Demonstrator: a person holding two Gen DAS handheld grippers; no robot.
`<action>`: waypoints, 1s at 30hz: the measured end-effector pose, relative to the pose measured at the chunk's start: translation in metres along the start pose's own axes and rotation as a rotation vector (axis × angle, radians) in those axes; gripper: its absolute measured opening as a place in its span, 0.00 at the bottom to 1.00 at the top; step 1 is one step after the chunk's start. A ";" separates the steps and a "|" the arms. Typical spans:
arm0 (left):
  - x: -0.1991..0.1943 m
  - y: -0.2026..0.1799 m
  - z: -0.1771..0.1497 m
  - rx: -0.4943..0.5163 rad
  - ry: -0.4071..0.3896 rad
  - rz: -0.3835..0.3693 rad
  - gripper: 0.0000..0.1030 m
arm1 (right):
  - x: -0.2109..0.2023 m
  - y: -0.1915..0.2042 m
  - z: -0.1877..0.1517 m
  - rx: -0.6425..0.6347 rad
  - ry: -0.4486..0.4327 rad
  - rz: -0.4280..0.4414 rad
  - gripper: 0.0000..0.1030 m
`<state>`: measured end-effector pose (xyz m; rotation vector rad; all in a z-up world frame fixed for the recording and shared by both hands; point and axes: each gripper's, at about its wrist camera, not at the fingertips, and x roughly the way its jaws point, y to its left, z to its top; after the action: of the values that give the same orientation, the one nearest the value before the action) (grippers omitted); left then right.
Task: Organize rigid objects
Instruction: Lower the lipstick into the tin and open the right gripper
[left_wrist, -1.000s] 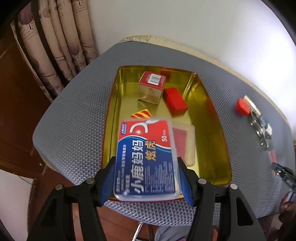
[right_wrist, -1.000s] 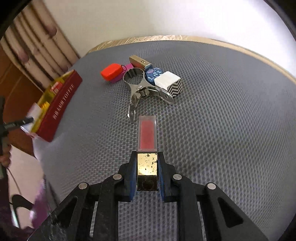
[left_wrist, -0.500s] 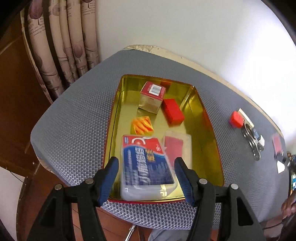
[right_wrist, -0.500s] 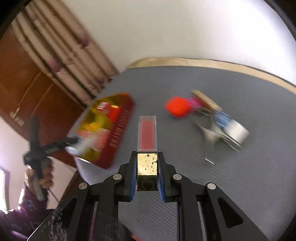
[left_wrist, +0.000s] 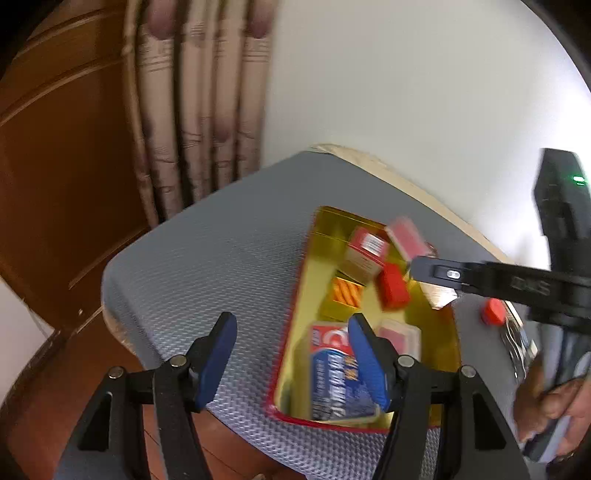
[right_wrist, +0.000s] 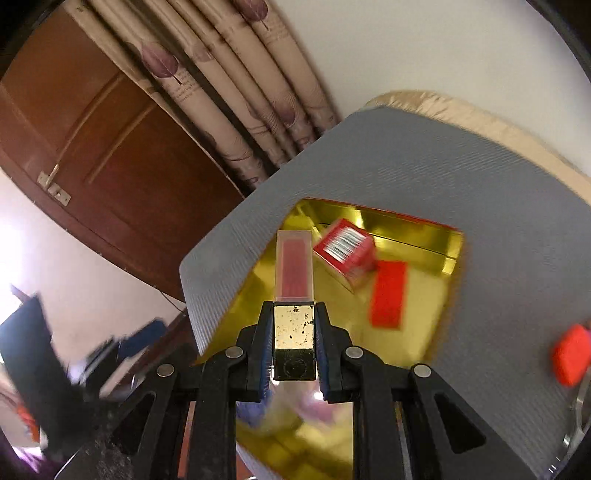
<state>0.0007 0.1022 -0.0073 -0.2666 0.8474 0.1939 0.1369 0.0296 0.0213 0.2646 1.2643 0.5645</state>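
Gold-capped clear lipstick tube with a red core (right_wrist: 294, 291) is sitting clamped by its cap between the pads of the right gripper (right_wrist: 294, 345), hanging above the shallow gold-lined tin tray with a red rim (right_wrist: 424, 229). Inside that tray are lying a red-and-gold carton (right_wrist: 345, 254), a flat red box (right_wrist: 388, 293) and a blue-and-red plastic floss-pick case (left_wrist: 336, 380). The left gripper (left_wrist: 291, 360) is standing with its jaws apart and empty over the grey mesh mat (left_wrist: 221, 266).
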 end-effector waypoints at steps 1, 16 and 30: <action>0.001 0.003 0.001 -0.011 0.000 0.004 0.62 | 0.012 0.001 0.006 0.015 0.013 -0.003 0.17; 0.004 0.005 0.000 0.006 0.013 0.000 0.62 | 0.025 -0.012 0.015 0.214 -0.079 0.096 0.34; 0.001 -0.076 -0.029 0.272 0.141 -0.207 0.62 | -0.161 -0.126 -0.222 0.064 -0.212 -0.796 0.67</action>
<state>0.0012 0.0214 -0.0146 -0.1118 0.9675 -0.1351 -0.0724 -0.1877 0.0266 -0.1325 1.0699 -0.1847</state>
